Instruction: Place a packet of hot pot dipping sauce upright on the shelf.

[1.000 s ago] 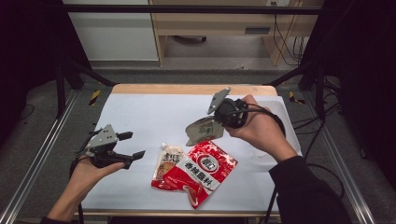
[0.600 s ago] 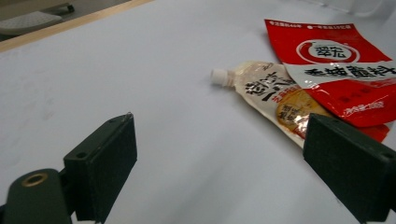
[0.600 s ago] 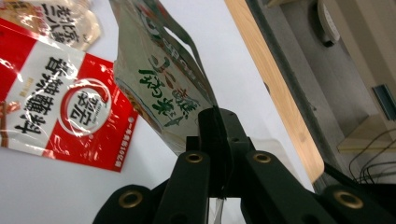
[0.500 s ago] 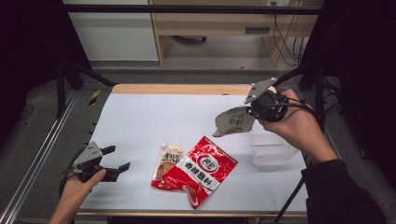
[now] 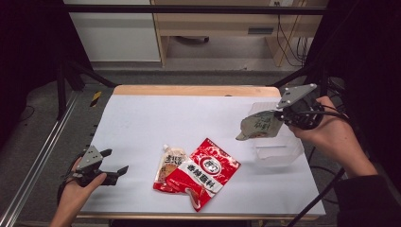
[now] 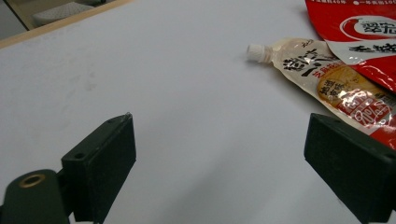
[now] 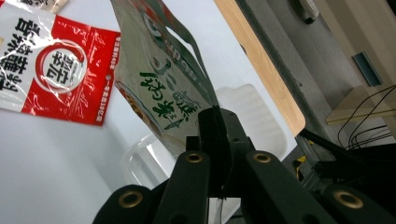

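— Green pouch (image 5: 259, 125) up in the air, over the clear box (image 5: 278, 146) at the right side of the table (image 5: 156, 118).

— Held by what?

— Pinched tight in the right gripper (image 5: 283, 115), hanging tilted.

— And the left gripper (image 5: 113, 166)?

— Low by the near left edge, jaws wide apart, just been opening, nothing between them.

— Anything else lying there?

— Red bag (image 5: 203, 171) in the middle, resting partly on a small pouch with a white cap (image 5: 171, 160). Both well apart from the green pouch.
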The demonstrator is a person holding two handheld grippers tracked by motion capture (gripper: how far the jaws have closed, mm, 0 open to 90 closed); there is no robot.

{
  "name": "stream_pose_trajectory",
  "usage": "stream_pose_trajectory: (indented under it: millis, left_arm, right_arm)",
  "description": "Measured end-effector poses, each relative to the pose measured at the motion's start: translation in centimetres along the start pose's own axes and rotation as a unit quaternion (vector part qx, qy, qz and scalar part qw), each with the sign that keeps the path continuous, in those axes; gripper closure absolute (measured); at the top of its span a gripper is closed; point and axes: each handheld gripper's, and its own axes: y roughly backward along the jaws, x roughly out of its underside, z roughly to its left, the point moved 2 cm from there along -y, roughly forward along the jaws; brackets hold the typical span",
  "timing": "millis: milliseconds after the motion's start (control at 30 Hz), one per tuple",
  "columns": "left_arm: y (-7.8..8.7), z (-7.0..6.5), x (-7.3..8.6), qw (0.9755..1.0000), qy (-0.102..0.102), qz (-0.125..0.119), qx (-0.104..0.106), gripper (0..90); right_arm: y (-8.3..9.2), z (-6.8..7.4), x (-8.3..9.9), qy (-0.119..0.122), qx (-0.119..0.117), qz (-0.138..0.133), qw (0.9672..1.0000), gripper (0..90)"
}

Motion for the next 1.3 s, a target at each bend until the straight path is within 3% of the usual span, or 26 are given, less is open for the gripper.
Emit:
stream_pose_trajectory:
  millis: [300, 700, 1300]
  left_arm:
    - [-0.1, -0.1, 0.0, 1.0000, -0.004, 0.004, 0.000, 8.9]
    - [-0.2, -0.1, 0.1, 1.0000, -0.002, 0.008, 0.001, 8.8]
    - [-0.3, -0.3, 0.1, 0.9999, -0.002, 0.012, 0.006, 8.6]
  right_arm:
    - [0.1, -0.3, 3.0, -0.020, -0.002, 0.012, 0.9997, 90.0]
    - [0.2, -0.5, 5.9, -0.028, -0.007, 0.022, 0.9993, 90.0]
    - [-0.8, 0.0, 7.7, -0.036, -0.027, 0.037, 0.9983, 90.0]
